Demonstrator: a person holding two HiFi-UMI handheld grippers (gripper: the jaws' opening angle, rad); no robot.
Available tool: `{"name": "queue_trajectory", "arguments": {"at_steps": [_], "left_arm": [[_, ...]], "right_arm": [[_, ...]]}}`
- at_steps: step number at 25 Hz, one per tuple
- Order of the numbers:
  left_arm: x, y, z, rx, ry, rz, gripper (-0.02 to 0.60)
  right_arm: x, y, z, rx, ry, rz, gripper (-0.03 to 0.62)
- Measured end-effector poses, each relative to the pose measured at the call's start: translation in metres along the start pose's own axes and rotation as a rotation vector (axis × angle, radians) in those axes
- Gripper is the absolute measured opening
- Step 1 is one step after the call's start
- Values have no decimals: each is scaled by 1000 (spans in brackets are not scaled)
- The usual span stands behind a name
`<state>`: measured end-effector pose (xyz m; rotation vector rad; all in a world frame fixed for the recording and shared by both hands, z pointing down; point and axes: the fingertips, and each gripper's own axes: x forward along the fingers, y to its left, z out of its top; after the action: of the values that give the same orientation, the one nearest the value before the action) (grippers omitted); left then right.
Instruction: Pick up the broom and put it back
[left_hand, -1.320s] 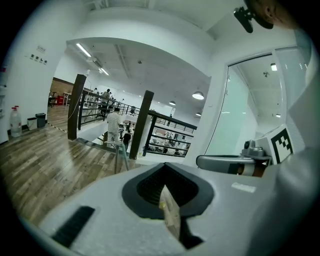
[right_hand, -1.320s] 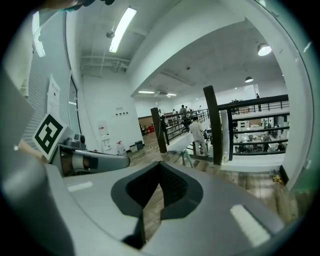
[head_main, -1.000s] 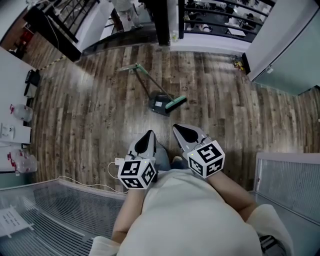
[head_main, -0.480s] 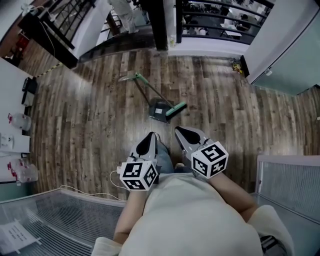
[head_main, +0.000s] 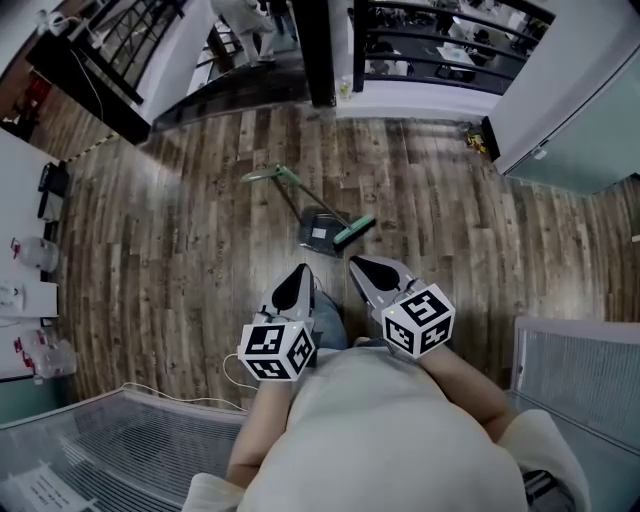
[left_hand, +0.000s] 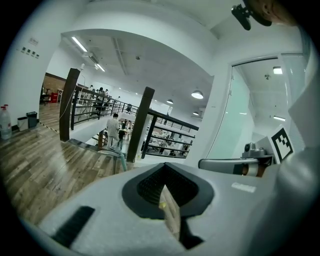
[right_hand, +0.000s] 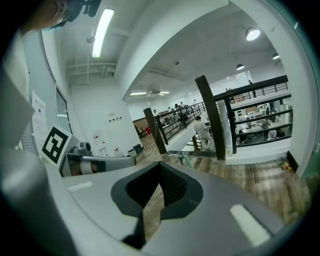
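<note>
Both claws, left gripper (head_main: 298, 275) and right gripper (head_main: 362, 268), are hanging pressed together, empty. With the broom (head_main: 355, 230) lying far ahead against the dustpan (head_main: 318, 228), spreading one before reaching its handle seems wise.

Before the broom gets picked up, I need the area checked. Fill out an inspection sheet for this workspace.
Surface: wooden plank floor.
Job's things: broom lying flat, its green head against a dark dustpan, ahead of both grippers.
Clutter: small yellowish object by the far wall.
Grippers: left gripper and right gripper, jaws together, empty, apart from the broom.
Cables: white cable on the floor beside the mesh rack.
Surroundings: black railing, pillar, a person beyond.
</note>
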<state>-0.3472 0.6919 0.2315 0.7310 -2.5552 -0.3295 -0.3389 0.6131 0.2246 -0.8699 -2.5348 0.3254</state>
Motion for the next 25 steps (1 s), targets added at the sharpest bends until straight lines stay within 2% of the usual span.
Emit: {"name": "queue_trajectory", "arguments": {"at_steps": [10,25], "left_arm": [[33,43,31,-2,32,-20,6],[84,124,72,-1,71,-54,6]], "right_arm": [[52,-13,29,-8,1,2,5],[149,-35,54,-31,34,-60,5]]}}
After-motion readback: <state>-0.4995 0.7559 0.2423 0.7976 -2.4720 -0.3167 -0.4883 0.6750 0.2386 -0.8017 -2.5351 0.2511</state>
